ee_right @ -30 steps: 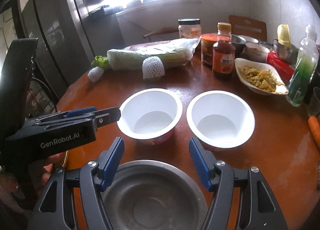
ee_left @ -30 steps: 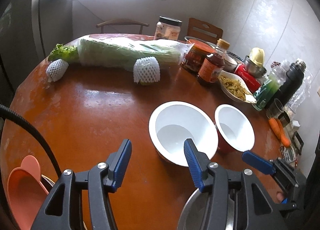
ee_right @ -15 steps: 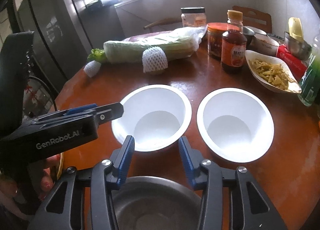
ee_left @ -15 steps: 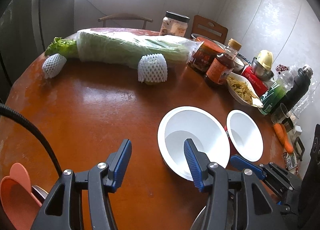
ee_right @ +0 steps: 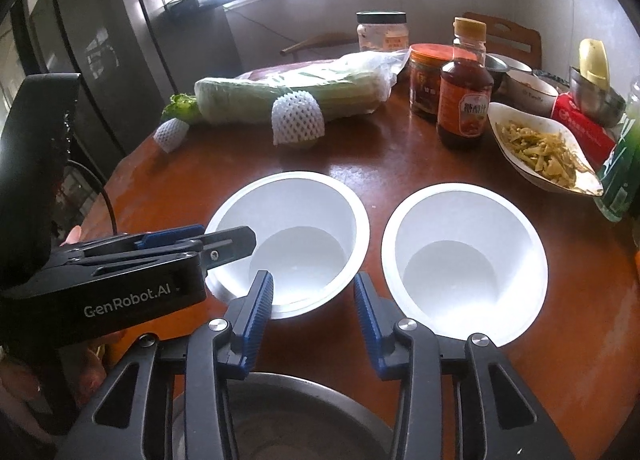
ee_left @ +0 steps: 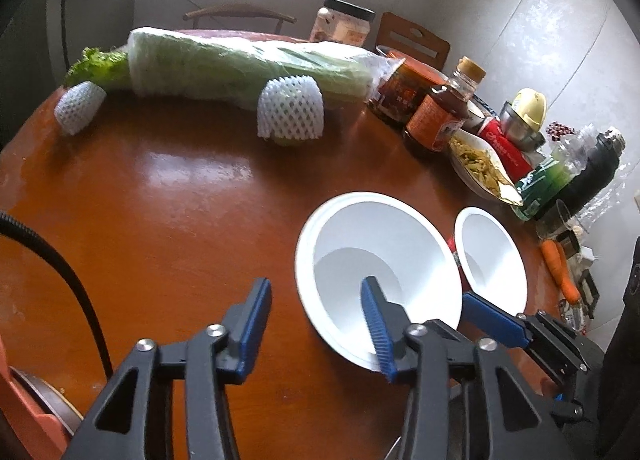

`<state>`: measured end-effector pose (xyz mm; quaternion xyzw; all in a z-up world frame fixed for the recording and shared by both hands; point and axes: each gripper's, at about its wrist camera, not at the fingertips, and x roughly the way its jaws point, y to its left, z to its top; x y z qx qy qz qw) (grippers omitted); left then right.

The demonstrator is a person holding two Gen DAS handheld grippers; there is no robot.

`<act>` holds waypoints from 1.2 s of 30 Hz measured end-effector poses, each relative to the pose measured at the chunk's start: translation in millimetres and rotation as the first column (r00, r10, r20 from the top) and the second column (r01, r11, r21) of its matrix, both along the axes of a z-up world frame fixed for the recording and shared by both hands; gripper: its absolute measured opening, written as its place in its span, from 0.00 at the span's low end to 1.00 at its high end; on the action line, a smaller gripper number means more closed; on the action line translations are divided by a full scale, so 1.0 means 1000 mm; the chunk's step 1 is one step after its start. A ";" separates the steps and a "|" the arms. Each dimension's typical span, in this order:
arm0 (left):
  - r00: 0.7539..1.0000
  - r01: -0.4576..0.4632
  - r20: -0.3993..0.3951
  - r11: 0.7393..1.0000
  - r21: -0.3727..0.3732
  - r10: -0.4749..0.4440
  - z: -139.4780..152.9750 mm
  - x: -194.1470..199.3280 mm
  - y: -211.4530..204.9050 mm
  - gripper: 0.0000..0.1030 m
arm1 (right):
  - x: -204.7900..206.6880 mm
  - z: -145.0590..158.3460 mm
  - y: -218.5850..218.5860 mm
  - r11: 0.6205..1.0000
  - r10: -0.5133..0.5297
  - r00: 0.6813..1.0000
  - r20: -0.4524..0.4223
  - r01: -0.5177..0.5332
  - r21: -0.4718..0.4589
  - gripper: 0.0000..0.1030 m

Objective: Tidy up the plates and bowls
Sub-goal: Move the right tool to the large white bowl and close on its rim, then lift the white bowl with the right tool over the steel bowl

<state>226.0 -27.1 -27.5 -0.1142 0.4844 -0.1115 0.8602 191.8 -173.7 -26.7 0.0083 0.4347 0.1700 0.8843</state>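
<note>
The brown wooden table point(ee_left: 160, 199) carries two round white bowls set just beside each other. The rim of the left white bowl point(ee_left: 376, 236) is straddled by the left claw point(ee_left: 316, 288), one finger inside and one outside; its jaws have just been closing, yet the rim is not pinched. Above a grey steel bowl point(ee_right: 296, 420), the right claw point(ee_right: 313, 278) has also been closing, and nothing is gripped
</note>
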 end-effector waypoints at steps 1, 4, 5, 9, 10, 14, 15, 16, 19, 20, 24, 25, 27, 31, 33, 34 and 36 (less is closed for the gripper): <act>1.000 0.007 -0.002 1.000 -0.006 -0.007 -0.001 0.000 -0.001 0.38 | 0.000 0.000 0.000 1.000 0.003 1.000 0.002 -0.003 0.000 0.40; 1.000 0.024 -0.001 1.000 -0.013 -0.024 0.000 -0.001 -0.005 0.38 | -0.001 0.000 0.001 1.000 0.014 1.000 0.004 -0.014 0.004 0.38; 1.000 0.024 0.001 1.000 -0.004 -0.024 0.001 -0.002 -0.006 0.38 | -0.002 0.000 0.001 1.000 0.017 1.000 0.006 -0.017 0.004 0.38; 1.000 0.027 0.004 1.000 -0.008 -0.027 0.002 -0.004 -0.006 0.38 | -0.003 0.000 0.002 1.000 0.020 1.000 0.008 -0.020 -0.002 0.38; 1.000 0.028 0.006 1.000 -0.007 -0.028 0.003 -0.004 -0.006 0.38 | -0.003 0.000 0.002 1.000 0.020 1.000 0.008 -0.020 0.000 0.38; 0.999 0.032 0.020 0.999 0.005 -0.032 0.007 -0.007 -0.007 0.38 | -0.005 0.002 0.003 1.000 0.023 1.000 0.016 -0.023 -0.006 0.38; 0.999 0.033 0.022 0.999 0.006 -0.033 0.007 -0.007 -0.007 0.38 | -0.006 0.002 0.003 1.000 0.024 1.000 0.018 -0.024 -0.006 0.38; 0.999 0.034 0.022 0.999 0.005 -0.034 0.008 -0.008 -0.006 0.38 | -0.007 0.003 0.003 1.000 0.024 0.999 0.021 -0.024 -0.007 0.38; 0.999 0.035 0.028 0.999 0.003 -0.035 0.010 -0.010 -0.005 0.38 | -0.010 0.005 0.004 1.000 0.025 0.999 0.029 -0.024 -0.009 0.38; 0.999 0.036 0.031 0.999 0.003 -0.036 0.011 -0.012 -0.005 0.38 | -0.011 0.006 0.004 1.000 0.025 0.999 0.031 -0.025 -0.009 0.38; 0.998 0.039 0.053 0.999 0.011 -0.039 0.018 -0.017 -0.005 0.38 | -0.017 0.010 0.004 0.999 0.026 0.999 0.048 -0.025 -0.020 0.38; 0.998 0.039 0.056 0.999 0.010 -0.039 0.019 -0.018 -0.005 0.38 | -0.018 0.012 0.004 0.999 0.027 0.998 0.053 -0.026 -0.020 0.38; 0.997 0.038 0.061 0.999 0.009 -0.039 0.022 -0.021 -0.005 0.38 | -0.020 0.015 0.005 0.999 0.029 0.998 0.062 -0.028 -0.021 0.38; 0.996 0.039 0.078 0.999 0.016 -0.040 0.028 -0.028 -0.005 0.38 | -0.027 0.021 0.004 0.999 0.034 0.996 0.079 -0.032 -0.018 0.38; 0.996 0.039 0.085 0.999 0.018 -0.041 0.031 -0.032 -0.005 0.38 | -0.030 0.024 0.004 0.999 0.035 0.996 0.087 -0.033 -0.017 0.38; 0.995 0.040 0.089 0.999 0.021 -0.042 0.032 -0.034 -0.006 0.38 | -0.031 0.025 0.004 0.999 0.035 0.995 0.091 -0.034 -0.015 0.38; 0.994 0.040 0.097 0.999 0.026 -0.043 0.035 -0.038 -0.006 0.38 | -0.035 0.028 0.004 0.999 0.036 0.994 0.099 -0.034 -0.014 0.38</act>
